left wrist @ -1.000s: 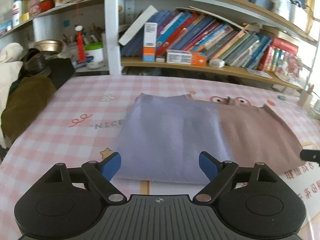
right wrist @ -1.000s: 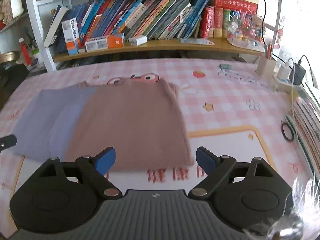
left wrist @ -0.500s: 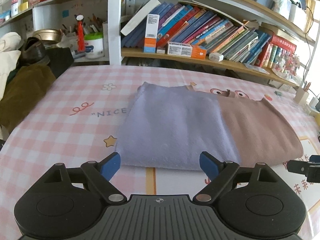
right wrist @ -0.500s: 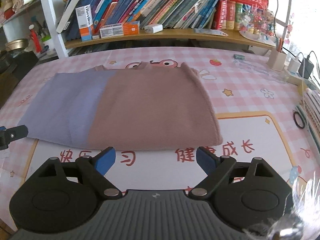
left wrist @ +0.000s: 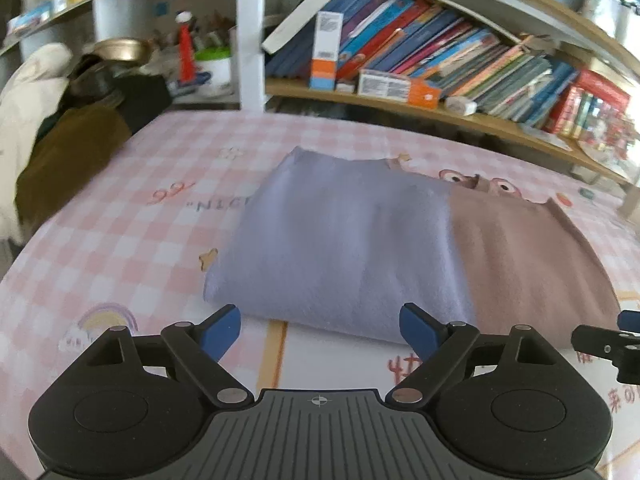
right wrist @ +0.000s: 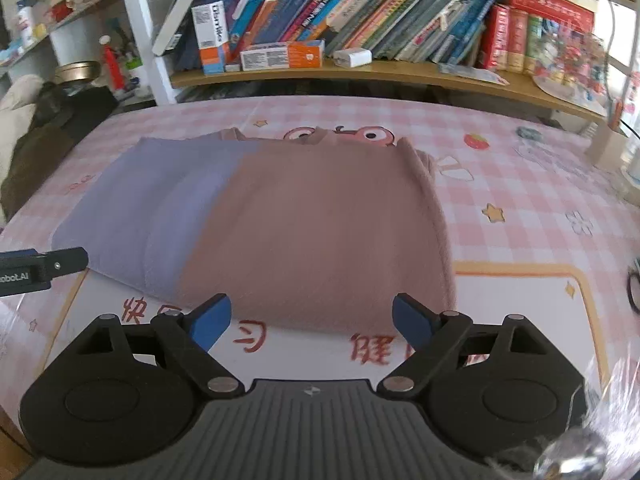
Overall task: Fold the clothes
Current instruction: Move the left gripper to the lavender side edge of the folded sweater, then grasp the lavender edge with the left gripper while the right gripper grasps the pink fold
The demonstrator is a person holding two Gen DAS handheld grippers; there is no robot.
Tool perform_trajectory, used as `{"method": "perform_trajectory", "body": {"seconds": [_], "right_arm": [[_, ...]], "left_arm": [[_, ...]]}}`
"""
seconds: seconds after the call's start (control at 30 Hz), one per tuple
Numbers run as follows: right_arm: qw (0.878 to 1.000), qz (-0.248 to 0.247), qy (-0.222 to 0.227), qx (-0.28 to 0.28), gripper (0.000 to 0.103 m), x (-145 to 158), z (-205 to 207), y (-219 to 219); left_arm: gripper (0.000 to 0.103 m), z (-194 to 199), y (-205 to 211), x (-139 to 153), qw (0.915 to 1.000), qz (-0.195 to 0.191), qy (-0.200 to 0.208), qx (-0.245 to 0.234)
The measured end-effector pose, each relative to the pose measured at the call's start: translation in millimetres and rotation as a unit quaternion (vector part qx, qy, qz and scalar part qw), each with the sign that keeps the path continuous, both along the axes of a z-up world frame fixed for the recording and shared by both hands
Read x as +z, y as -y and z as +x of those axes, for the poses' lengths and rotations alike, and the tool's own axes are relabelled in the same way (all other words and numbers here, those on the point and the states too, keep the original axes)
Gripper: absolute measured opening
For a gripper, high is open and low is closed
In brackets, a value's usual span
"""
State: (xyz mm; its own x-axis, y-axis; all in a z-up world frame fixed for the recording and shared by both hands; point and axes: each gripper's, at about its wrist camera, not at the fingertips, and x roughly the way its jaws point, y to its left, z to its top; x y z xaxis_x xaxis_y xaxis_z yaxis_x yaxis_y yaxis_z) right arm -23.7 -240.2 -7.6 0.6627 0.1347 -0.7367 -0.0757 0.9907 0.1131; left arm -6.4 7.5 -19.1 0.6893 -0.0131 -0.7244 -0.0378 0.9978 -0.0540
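The garment (left wrist: 360,248), half lilac and half dusty pink, lay flat on the pink checked tabletop (left wrist: 132,216), already folded into a broad rectangle. Its near hem ran just beyond both tools. The left hand-held gripper (left wrist: 320,330) hung over the hem of the lilac half with its blue pads spread wide and nothing between them. The right hand-held gripper (right wrist: 312,320) stood the same way at the hem of the pink half, jaws apart and empty.

I judged the step in hand to be the approach for another fold, with neither hem yet gripped. The next move seemed to call for lowering each pair of pads onto the near edge of the garment, catching all its layers at once, then carrying that edge toward the far side.

Beyond the garment stood a bookshelf (right wrist: 360,68) packed with leaning books. To the garment's left, at the tabletop's edge, lay a heap of dark clothes (left wrist: 68,152). To its right were a cable ring (right wrist: 634,288) and small desk items, well apart. Nothing lay on the garment or in the path of the fold; the thick doubled hem looked like the main risk for a partial grab.
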Motion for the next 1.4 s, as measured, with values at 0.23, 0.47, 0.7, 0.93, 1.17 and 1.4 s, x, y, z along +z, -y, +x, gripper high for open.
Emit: {"method": "perform_trajectory", "body": {"seconds": [0.23, 0.47, 0.7, 0.93, 1.17, 1.4], "right_arm": [[0.999, 0.016, -0.002, 0.051, 0.087, -4.3, 12.9, 40.4], [0.997, 0.025, -0.015, 0.070, 0.087, -13.9, 19.5, 66.6], [0.999, 0.025, -0.010, 0.042, 0.087, -16.7, 27.5, 80.7], [1.000, 0.027, -0.008, 0.013, 0.087, -14.5, 34.7, 89.2], [0.999, 0.028, -0.013, -0.012, 0.084, -14.7, 39.9, 90.7], [0.999, 0.028, -0.029, -0.032, 0.082, -19.8, 45.3, 89.9]], "left_arm": [[0.089, -6.7, 33.1, 0.3, 0.9984, -0.005, -0.010, 0.055], [0.089, -11.2, 40.5, -4.0, 0.9935, -0.030, -0.027, 0.106], [0.089, -2.8, 19.4, -12.9, 0.9833, -0.077, -0.036, 0.161], [0.088, 9.4, -7.5, -20.9, 0.9695, -0.135, -0.038, 0.201], [0.088, 19.8, -17.2, -24.6, 0.9691, -0.147, -0.043, 0.193], [0.088, 27.2, -29.9, -30.1, 0.9613, -0.183, -0.050, 0.199]]}}
